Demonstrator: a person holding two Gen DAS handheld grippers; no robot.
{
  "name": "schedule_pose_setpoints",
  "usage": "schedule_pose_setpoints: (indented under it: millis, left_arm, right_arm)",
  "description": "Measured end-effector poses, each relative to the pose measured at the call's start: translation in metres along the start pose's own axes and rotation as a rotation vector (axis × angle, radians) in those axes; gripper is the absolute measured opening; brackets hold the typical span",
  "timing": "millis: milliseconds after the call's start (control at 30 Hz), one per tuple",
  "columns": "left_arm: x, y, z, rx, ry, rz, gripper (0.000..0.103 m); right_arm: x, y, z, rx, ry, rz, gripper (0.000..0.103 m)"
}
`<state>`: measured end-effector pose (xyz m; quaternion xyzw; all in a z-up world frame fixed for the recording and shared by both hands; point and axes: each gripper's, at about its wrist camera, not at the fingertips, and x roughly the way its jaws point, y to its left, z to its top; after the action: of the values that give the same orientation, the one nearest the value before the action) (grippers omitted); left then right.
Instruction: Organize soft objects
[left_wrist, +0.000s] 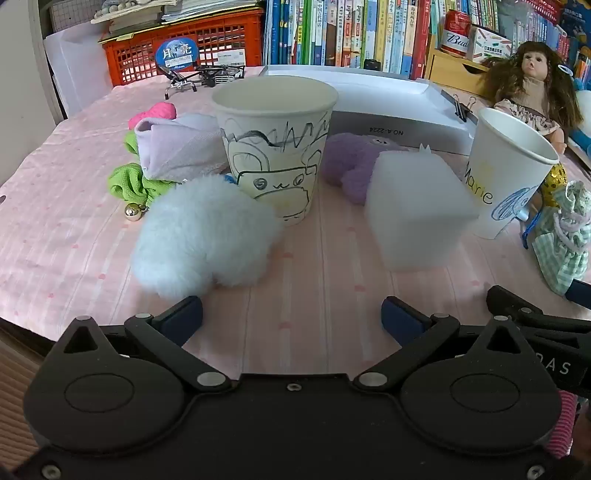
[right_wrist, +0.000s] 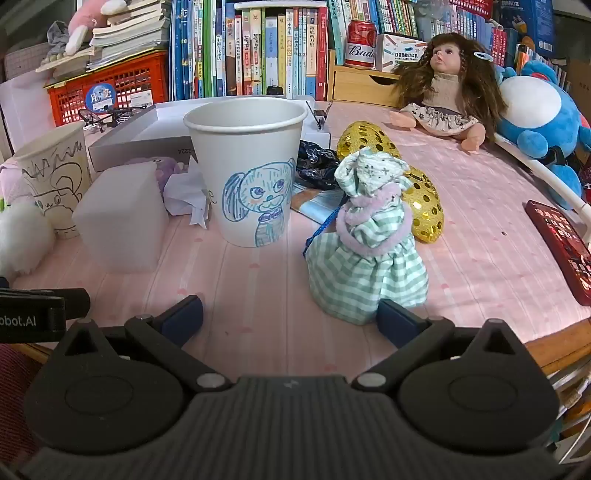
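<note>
In the left wrist view a paper cup with a black bear drawing (left_wrist: 275, 147) stands mid-table. A white fluffy pompom (left_wrist: 203, 236) lies at its front left and a white sponge block (left_wrist: 417, 206) at its right. My left gripper (left_wrist: 291, 319) is open and empty, just in front of them. In the right wrist view a second cup with a blue dog drawing (right_wrist: 247, 170) stands ahead. A green checked cloth pouch (right_wrist: 365, 251) stands right of it, touching the right fingertip (right_wrist: 397, 319). My right gripper (right_wrist: 290, 317) is open and empty.
Behind the bear cup lie a lilac cloth (left_wrist: 177, 144), a green scrunchie (left_wrist: 129, 181) and a purple plush (left_wrist: 351, 166). A grey box (left_wrist: 388, 103), a doll (right_wrist: 443, 88), gold sequin items (right_wrist: 421, 206), crumpled tissue (right_wrist: 184, 195), a blue plush (right_wrist: 535, 118) and a red phone (right_wrist: 561, 247) surround the cups.
</note>
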<state>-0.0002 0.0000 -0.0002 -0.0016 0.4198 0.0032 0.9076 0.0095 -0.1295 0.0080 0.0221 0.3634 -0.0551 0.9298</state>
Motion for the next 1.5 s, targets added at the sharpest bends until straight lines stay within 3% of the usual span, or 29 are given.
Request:
schedule_pose_setpoints:
  millis: [1500]
  left_arm:
    - [-0.0007, 0.0012, -0.0024, 0.013, -0.007, -0.009, 0.103]
  right_arm:
    - [-0.0011, 0.0006, 0.0009, 0.002, 0.003, -0.001, 0.103]
